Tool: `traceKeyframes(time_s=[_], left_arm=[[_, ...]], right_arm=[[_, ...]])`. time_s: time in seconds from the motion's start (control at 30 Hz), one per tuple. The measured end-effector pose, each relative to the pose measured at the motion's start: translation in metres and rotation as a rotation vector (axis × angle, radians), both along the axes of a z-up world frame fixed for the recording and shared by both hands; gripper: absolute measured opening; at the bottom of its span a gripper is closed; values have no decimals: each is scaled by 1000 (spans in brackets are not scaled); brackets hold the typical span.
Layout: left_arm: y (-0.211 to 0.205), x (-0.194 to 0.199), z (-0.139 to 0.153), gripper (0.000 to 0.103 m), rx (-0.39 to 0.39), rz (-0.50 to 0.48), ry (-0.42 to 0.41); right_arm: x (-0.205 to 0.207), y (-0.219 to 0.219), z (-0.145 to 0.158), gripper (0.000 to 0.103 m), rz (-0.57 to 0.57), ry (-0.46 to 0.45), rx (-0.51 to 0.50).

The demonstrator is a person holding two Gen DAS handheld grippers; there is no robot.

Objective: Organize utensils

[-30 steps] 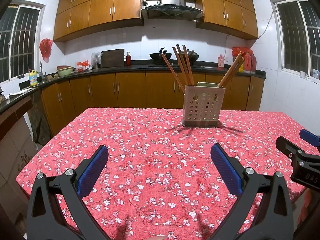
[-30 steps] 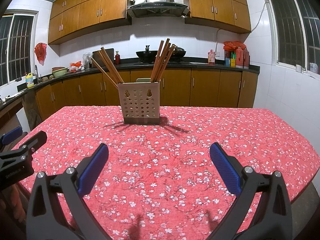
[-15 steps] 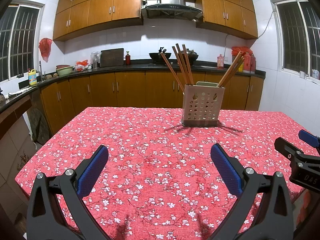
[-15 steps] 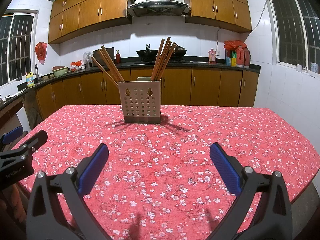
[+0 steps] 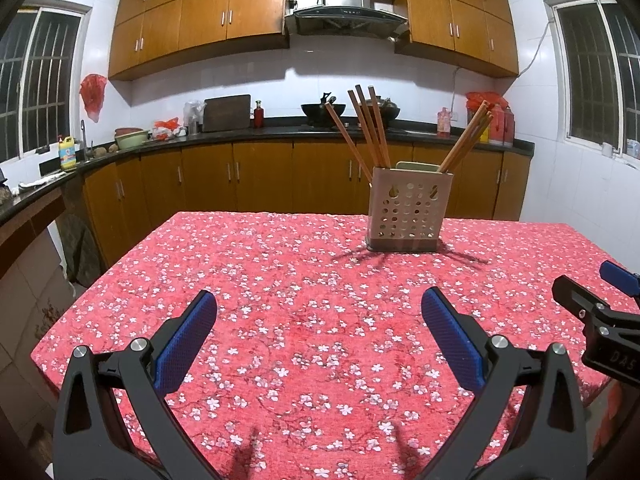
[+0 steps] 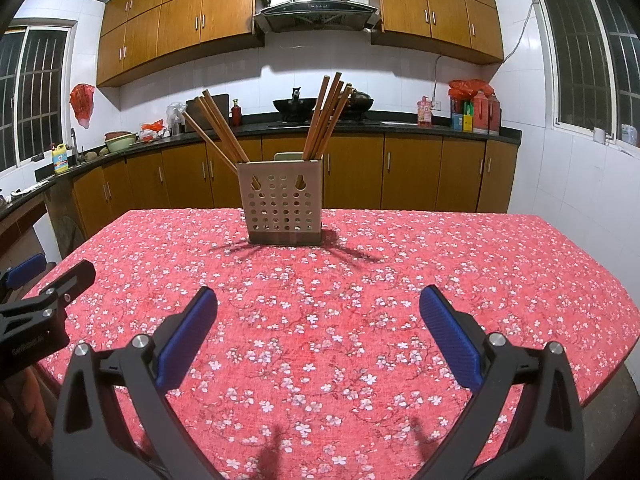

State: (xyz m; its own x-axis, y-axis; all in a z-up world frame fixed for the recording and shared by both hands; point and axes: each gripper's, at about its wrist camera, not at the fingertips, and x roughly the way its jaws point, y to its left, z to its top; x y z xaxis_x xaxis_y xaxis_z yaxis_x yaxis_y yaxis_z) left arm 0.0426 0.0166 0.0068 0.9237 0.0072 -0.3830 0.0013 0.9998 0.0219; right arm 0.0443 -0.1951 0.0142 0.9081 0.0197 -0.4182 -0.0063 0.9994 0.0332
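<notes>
Red cloth printed with small white blossoms covers the worktop (image 5: 256, 280) beneath us, soft and faintly creased. We go left to right. Our left tongs (image 5: 319, 312) hang released over the cloth, their black arms spread wide and empty, each tip faced with a ridged blue pad. Ahead of them and a little to their right stands the utensil holder (image 5: 407, 216), a pale square caddy with rounded perforations and a dark base. Slim, straight, brown wooden chopsticks (image 5: 366, 128) fan out of it in two bunches, one leaning left, one leaning right. Our right tongs (image 6: 318, 308) are likewise released and empty, with the holder (image 6: 285, 207) ahead of them and slightly to their left.

We see no loose utensils on the cloth, so we judge the sorting is done or nearly so. The risks from here, as we judge them: the holder looks light and top-heavy, so a nudge against the splayed sticks could tip it. The cloth could slide or bunch if a pad drags on it.
</notes>
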Motion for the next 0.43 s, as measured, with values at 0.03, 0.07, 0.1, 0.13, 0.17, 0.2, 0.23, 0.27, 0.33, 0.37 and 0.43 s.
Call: traceKeyframes(time_s=[0.03,0.07,0.1,0.13,0.17,0.2,0.23,0.27,0.33,0.37,0.43], left_arm=[[0,-1,0,101,3,2,-3],[0,-1,1,101,5,2,-4],[0,-1,1,101,6,3,-4],[0,-1,1,101,6,5,-4],[0,-1,1,101,6,5,-4],[1,0,2,101,6,6,-3],[1,-1,2,101,6,8,-2],[1,-1,2,101,5,8,-1],[2,0,3,101,3,6,-1],[2,0,3,101,2,6,0],[3,1,3,101,1,5,3]], right_arm=[[0,0,0,99,0,0,0],[0,0,0,99,0,0,0],[0,0,0,99,0,0,1],[0,-1,0,99,0,1,1],[0,-1,0,99,0,0,0],[0,0,0,99,0,0,0],[0,-1,0,99,0,0,1],[-1,0,0,99,0,0,1],[0,-1,0,99,1,1,1],[0,-1,0,99,1,1,1],[0,-1,0,99,1,1,1]])
